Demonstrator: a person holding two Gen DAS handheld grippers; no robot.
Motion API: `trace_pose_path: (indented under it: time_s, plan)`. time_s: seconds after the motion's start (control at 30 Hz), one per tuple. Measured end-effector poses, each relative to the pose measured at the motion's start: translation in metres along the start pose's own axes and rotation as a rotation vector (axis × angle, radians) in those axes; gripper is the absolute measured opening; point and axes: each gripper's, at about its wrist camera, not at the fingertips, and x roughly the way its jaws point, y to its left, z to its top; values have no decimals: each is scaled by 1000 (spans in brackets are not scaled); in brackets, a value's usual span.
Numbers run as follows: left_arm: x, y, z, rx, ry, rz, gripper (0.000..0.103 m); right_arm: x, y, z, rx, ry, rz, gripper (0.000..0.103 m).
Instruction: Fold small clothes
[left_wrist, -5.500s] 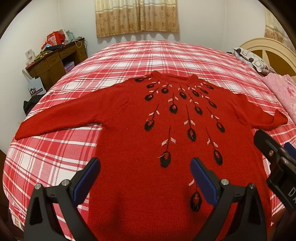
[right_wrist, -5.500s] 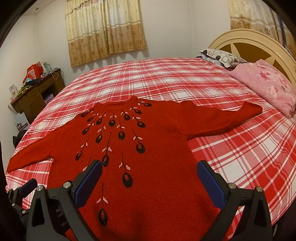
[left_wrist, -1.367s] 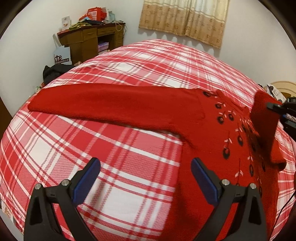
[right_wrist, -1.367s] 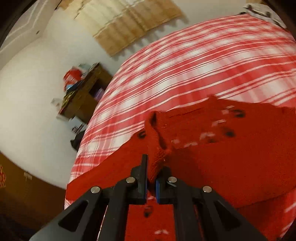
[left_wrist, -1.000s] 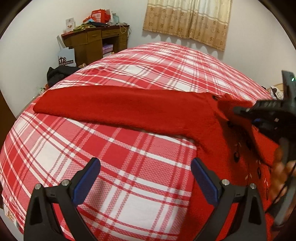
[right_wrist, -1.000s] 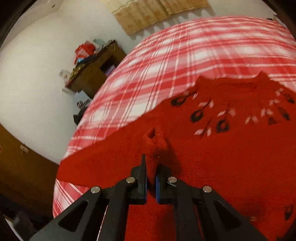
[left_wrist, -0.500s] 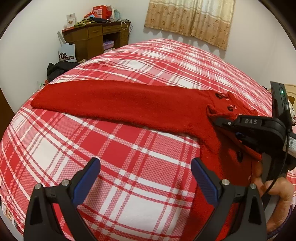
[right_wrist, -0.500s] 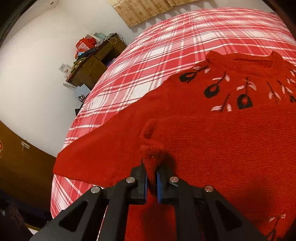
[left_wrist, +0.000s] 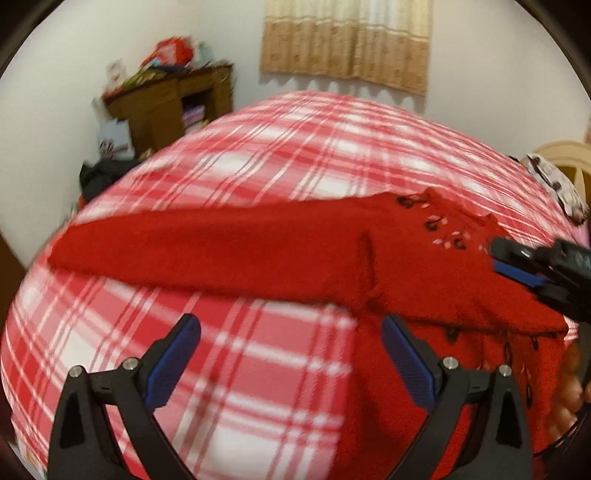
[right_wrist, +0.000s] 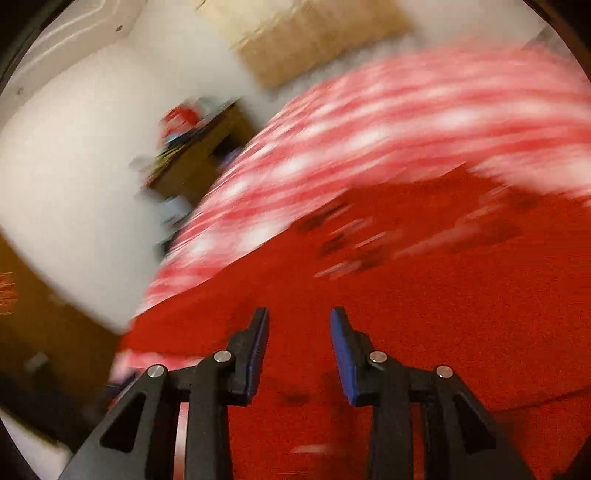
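A red knitted sweater (left_wrist: 413, 280) with black and white motifs lies on the plaid bed. Its left sleeve (left_wrist: 207, 251) stretches out flat to the left. The other sleeve is folded across the chest. My left gripper (left_wrist: 291, 354) hovers open over the bedspread just below the outstretched sleeve, nothing between its fingers. My right gripper (right_wrist: 299, 332) is above the sweater (right_wrist: 424, 295), its jaws opening and nothing between them; it also shows in the left wrist view as the right gripper (left_wrist: 498, 258) at the right edge. The right wrist view is blurred.
The red and white plaid bedspread (left_wrist: 295, 155) covers the whole bed. A wooden desk (left_wrist: 166, 107) piled with items stands by the far left wall, under it dark bags. A curtain (left_wrist: 347, 40) hangs at the back. A headboard and pillow (left_wrist: 554, 181) lie far right.
My right gripper has let go of the folded sleeve's cuff, opened and pulled back to the right. The sleeve stays lying across the chest. My left gripper has shifted slightly.
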Motion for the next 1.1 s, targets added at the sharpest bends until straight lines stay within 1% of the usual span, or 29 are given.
trace_pose_path:
  time_s: [0.03, 0.07, 0.17, 0.23, 0.27, 0.37, 0.4, 0.47, 0.5, 0.53, 0.6, 0.7, 0.77, 0.83, 0.9, 0.97, 1.1]
  plan:
    - [2, -9, 7, 19, -12, -2, 100, -12, -14, 5, 3, -35, -63, 17]
    - [4, -17, 13, 30, -19, 0, 100, -23, -32, 11, 25, -57, -109, 15]
    - [13, -42, 30, 60, -36, -7, 100, -46, -88, 28, 131, -100, -207, 12]
    - [24, -58, 37, 79, -37, 5, 100, -51, -118, 37, 159, -106, -309, 12]
    - [30, -65, 38, 89, -33, 11, 101, -49, -128, 39, 166, -94, -340, 12]
    - [53, -79, 38, 98, -2, 36, 100, -37, -147, 40, 160, -49, -351, 12]
    - [62, -82, 36, 95, 15, 48, 100, -29, -149, 38, 152, -32, -357, 12]
    - [82, -83, 32, 82, 77, 55, 100, -14, -153, 28, 165, -2, -361, 12]
    - [87, -83, 29, 75, 94, 55, 100, -11, -156, 23, 175, -10, -362, 12]
    - [92, -82, 26, 69, 106, 61, 100, -13, -158, 20, 174, -41, -361, 12]
    - [94, -77, 19, 48, 81, 48, 103, -11, -155, 19, 141, -63, -380, 12]
    - [97, -72, 20, 5, 95, 15, 103, -12, -148, 17, 96, -61, -416, 12]
    - [97, -70, 20, -13, 92, 2, 103, -23, -138, 16, 72, -85, -440, 12]
    - [96, -73, 19, -8, 88, 8, 103, -40, -121, 13, 27, -135, -442, 12]
    - [97, -74, 19, -4, 88, 12, 103, -53, -105, 7, -16, -157, -444, 12]
    - [97, -73, 19, -7, 88, 8, 103, -58, -94, -2, -45, -147, -439, 12]
    - [99, -73, 19, -5, 88, 11, 103, -50, -90, -20, -54, -96, -444, 12]
